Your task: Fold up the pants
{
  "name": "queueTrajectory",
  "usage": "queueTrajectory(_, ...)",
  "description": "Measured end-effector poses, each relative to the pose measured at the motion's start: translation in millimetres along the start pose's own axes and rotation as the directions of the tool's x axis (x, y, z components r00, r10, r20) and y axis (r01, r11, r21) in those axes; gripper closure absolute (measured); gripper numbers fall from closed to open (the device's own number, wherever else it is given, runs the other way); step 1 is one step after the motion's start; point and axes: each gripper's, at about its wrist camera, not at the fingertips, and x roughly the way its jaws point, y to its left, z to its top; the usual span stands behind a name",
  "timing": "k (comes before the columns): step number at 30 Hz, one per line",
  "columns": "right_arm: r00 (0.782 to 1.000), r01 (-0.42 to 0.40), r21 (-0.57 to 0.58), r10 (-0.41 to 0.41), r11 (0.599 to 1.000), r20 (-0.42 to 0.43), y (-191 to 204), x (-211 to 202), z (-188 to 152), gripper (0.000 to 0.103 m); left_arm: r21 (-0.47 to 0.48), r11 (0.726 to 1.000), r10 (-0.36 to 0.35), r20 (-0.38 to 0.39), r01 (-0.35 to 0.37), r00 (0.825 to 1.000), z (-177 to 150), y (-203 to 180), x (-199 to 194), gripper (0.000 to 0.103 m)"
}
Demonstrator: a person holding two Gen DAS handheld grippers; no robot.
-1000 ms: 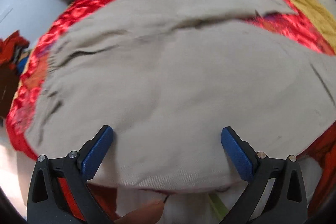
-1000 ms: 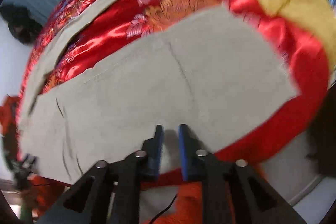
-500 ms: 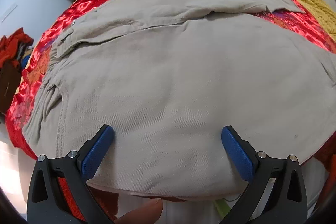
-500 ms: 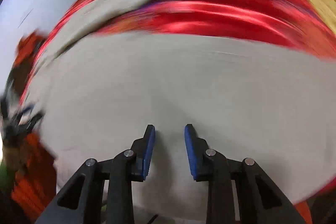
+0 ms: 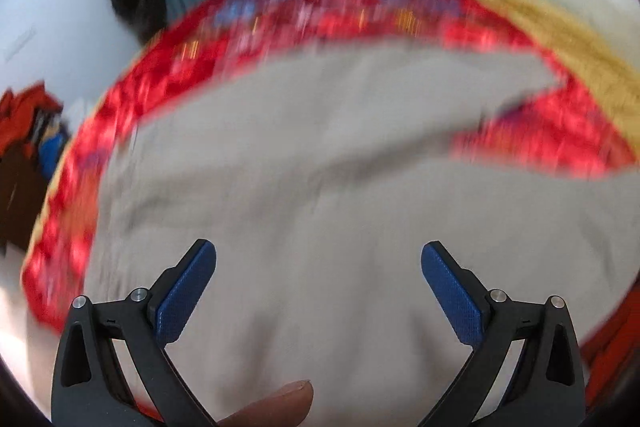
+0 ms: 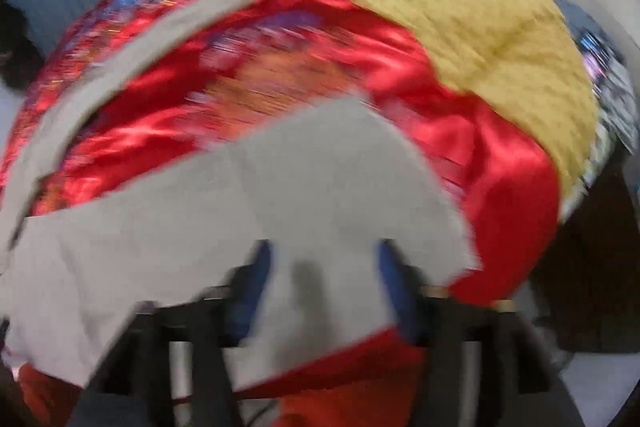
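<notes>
Pants [image 5: 320,187] lie spread flat across the red bedspread [image 5: 540,131], 1 leg [image 6: 120,59] stretching off toward 10 o'clock. Left gripper [image 5: 318,291] hangs wide open above the cloth, nothing between its jaws. Right gripper [image 6: 324,283] is opening, hem cloth loose between the pads. Soft, limp, light twill, likely to sag: pinch at the hem corner, 4 o'clock, or the waistband.

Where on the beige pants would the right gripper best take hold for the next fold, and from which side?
Probably at the hem corner of the near leg of the pants, coming from the bed's near edge. That leg lies flat on the red bedspread with its cut end free beside the right gripper, whose jaws are opening with cloth between them. A flat edge lifts easiest from outside.
</notes>
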Motion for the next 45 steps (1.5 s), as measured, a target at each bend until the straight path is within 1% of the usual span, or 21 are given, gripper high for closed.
queueTrajectory(3, 0.988, -0.156, -0.067, 0.157, 0.985, 0.003, 60, 4, 25, 0.041, -0.042, 0.999, -0.019, 0.049, 0.021, 0.999, 51, -10, 34, 0.000)
queueTrajectory(6, 0.943, -0.329, -0.145, 0.332, 0.933, -0.001, 128, 13, 61, 0.040, -0.093, 0.996, 0.002, 0.007, -0.002, 1.000, 80, -11, 100, 0.000)
queueTrajectory(8, 0.895, -0.439, -0.187, 0.446, 0.879, -0.002, 167, 19, 88, 0.040, -0.086, 0.995, 0.039, -0.071, -0.045, 0.997, 77, -8, 147, 0.001)
queueTrajectory(10, 0.857, -0.497, -0.230, 0.515, 0.837, 0.022, 206, 37, 119, 0.040, -0.069, 0.996, 0.041, -0.158, -0.052, 0.987, 57, 0, 180, 0.001)
queueTrajectory(13, 0.819, -0.557, -0.250, 0.574, 0.792, -0.004, 238, 80, 169, 0.040, -0.084, 0.996, -0.014, -0.097, 0.005, 0.995, 35, 11, 181, 0.001)
queueTrajectory(15, 0.829, -0.549, -0.241, 0.559, 0.800, -0.033, 239, 113, 195, 0.040, -0.077, 0.997, -0.006, -0.100, -0.001, 0.995, 36, 7, 182, 0.001)
queueTrajectory(18, 0.876, -0.481, -0.184, 0.475, 0.857, -0.080, 214, 167, 226, 0.040, -0.069, 0.998, 0.003, -0.089, -0.009, 0.996, 36, 6, 187, 0.001)
queueTrajectory(20, 0.921, -0.386, -0.115, 0.376, 0.915, -0.103, 171, 195, 237, 0.043, -0.070, 0.998, 0.003, -0.078, -0.009, 0.997, 35, 4, 187, 0.001)
queueTrajectory(21, 0.931, -0.362, -0.085, 0.355, 0.928, -0.083, 150, 201, 245, 0.046, -0.072, 0.997, 0.002, -0.073, -0.007, 0.997, 36, 4, 187, 0.001)
queueTrajectory(22, 0.940, -0.339, -0.046, 0.336, 0.940, -0.052, 119, 204, 256, 0.055, -0.073, 0.997, 0.001, -0.069, -0.006, 0.998, 32, 4, 185, 0.001)
queueTrajectory(24, 0.986, -0.165, 0.007, 0.165, 0.986, -0.015, 78, 200, 271, 0.051, -0.074, 0.997, 0.001, -0.064, -0.006, 0.998, 32, 6, 185, 0.001)
queueTrajectory(25, 0.997, -0.074, 0.046, 0.074, 0.996, -0.002, 56, 199, 282, 0.050, -0.074, 0.997, 0.002, -0.061, -0.007, 0.998, 29, 5, 182, 0.001)
queueTrajectory(26, 0.998, -0.064, 0.078, 0.063, 0.995, 0.021, 43, 196, 290, 0.049, -0.074, 0.997, 0.003, -0.059, -0.007, 0.998, 28, 5, 182, 0.001)
queueTrajectory(29, 0.980, -0.179, 0.125, 0.167, 0.976, 0.107, 26, 187, 316, 0.043, -0.074, 0.997, 0.005, -0.054, -0.009, 0.999, 28, 5, 182, 0.001)
queueTrajectory(31, 0.973, -0.210, 0.050, 0.204, 0.976, 0.108, 43, 191, 336, 0.043, -0.074, 0.997, 0.006, -0.051, -0.009, 0.999, 28, 5, 182, 0.001)
queueTrajectory(34, 0.985, -0.151, -0.101, 0.158, 0.983, 0.068, 85, 213, 355, 0.043, -0.076, 0.997, 0.006, -0.046, -0.009, 0.999, 27, 4, 182, 0.001)
queueTrajectory(36, 0.992, -0.107, -0.150, 0.115, 0.983, 0.046, 102, 223, 355, 0.050, -0.077, 0.997, 0.006, -0.045, -0.009, 0.999, 27, 4, 182, 0.001)
queueTrajectory(37, 0.997, -0.070, -0.160, 0.075, 0.985, 0.028, 111, 233, 355, 0.061, -0.077, 0.997, 0.006, -0.044, -0.009, 0.999, 27, 4, 182, 0.001)
queueTrajectory(39, 0.999, -0.041, -0.168, 0.042, 0.985, 0.006, 113, 240, 350, 0.099, -0.079, 0.997, 0.004, -0.043, -0.008, 0.999, 27, 4, 183, 0.001)
queueTrajectory(42, 0.984, -0.021, -0.206, 0.056, 0.978, 0.166, 117, 205, 332, 0.100, -0.082, 0.997, 0.002, -0.041, -0.005, 0.999, 27, 5, 183, 0.001)
queueTrajectory(45, 0.947, -0.076, -0.288, 0.160, 0.954, 0.279, 120, 149, 299, 0.101, -0.083, 0.997, 0.000, -0.040, -0.004, 0.999, 27, 5, 183, 0.001)
